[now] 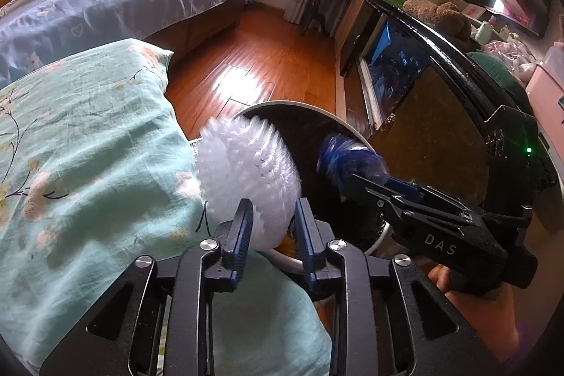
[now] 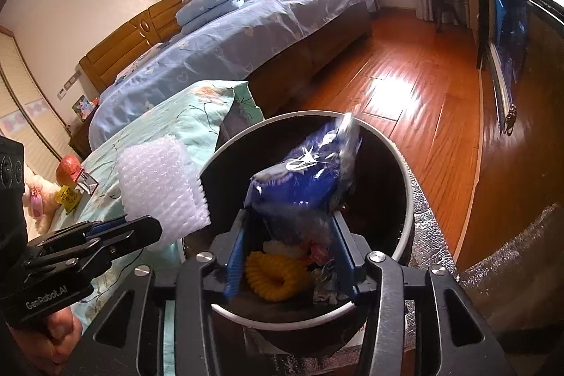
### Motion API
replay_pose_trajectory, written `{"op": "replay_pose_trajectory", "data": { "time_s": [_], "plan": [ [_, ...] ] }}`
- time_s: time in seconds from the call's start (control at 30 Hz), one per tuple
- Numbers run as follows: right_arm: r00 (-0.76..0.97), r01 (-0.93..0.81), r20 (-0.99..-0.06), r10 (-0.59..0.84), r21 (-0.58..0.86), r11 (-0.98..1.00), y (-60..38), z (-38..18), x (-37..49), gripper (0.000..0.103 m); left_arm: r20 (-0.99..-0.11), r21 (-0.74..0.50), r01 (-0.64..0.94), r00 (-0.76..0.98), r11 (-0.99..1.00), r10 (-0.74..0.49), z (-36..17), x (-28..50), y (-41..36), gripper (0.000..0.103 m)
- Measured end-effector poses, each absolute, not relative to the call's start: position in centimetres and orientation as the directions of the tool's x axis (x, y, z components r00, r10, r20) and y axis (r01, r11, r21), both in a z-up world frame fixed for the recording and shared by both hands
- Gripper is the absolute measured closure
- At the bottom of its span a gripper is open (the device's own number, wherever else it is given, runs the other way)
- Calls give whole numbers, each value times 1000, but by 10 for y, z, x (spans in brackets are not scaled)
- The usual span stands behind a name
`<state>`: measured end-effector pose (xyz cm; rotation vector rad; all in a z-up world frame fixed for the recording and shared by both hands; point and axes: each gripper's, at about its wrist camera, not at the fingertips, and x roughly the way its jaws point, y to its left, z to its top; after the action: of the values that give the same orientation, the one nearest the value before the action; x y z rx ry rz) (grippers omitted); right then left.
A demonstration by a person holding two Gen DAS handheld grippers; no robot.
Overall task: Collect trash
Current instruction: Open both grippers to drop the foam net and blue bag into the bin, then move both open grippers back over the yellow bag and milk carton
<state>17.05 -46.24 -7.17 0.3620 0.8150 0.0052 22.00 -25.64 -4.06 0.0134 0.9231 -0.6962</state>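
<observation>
the left gripper [image 1: 271,210] hangs beside the rim of a round bin [image 2: 405,164], its 2 blue-padded fingers [image 1: 243,231] parted a little; a white foam sheet [image 1: 246,171] sits between them, and i cannot tell whether the pads press on it. in the right wrist view the same sheet [image 2: 158,185] sticks up from that gripper [image 2: 155,228], just left of the bin and over a green flowered pillow [image 1: 88,129]. the right gripper [image 2: 290,221] is over the bin's mouth, its jaws partly open, with a blue snack bag [image 2: 310,175] between them, its lower end at the fingertips; the grip itself is unclear. inside the bin lie a yellow ribbed ring [image 2: 275,277] and scraps of wrapper [image 2: 324,284]. a bed [image 2: 229,44] stands behind
</observation>
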Motion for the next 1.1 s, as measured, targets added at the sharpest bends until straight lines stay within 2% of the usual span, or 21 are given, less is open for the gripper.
{"op": "replay_pose_trajectory", "data": {
  "time_s": [0.1, 0.37, 0.53, 0.67, 0.73, 0.87, 1.1],
  "plan": [
    [693, 141, -707, 138, 321, 937, -464, -71, 170, 45, -730, -276, 561, 406, 781, -550, -39, 217, -255, 78],
    [696, 139, -703, 143, 328, 934, -459, -69, 168, 43, -728, -272, 548, 420, 791, -541, -38, 212, -243, 73],
    [700, 130, -699, 148, 329, 935, -452, -66, 167, 37, -726, -265, 531, 440, 805, -529, -36, 209, -233, 67],
    [707, 121, -691, 153, 332, 936, -444, -62, 165, 25, -721, -255, 519, 461, 816, -518, -33, 204, -223, 60],
    [710, 112, -686, 160, 334, 936, -439, -59, 164, 23, -718, -252, 509, 472, 823, -512, -31, 202, -217, 58],
    [713, 93, -679, 174, 338, 937, -428, -56, 163, 13, -714, -248, 485, 493, 838, -497, -30, 198, -203, 51],
    [706, 52, -677, 211, 345, 937, -401, -55, 164, 12, -712, -244, 417, 536, 876, -454, -32, 194, -174, 35]
  ]
}}
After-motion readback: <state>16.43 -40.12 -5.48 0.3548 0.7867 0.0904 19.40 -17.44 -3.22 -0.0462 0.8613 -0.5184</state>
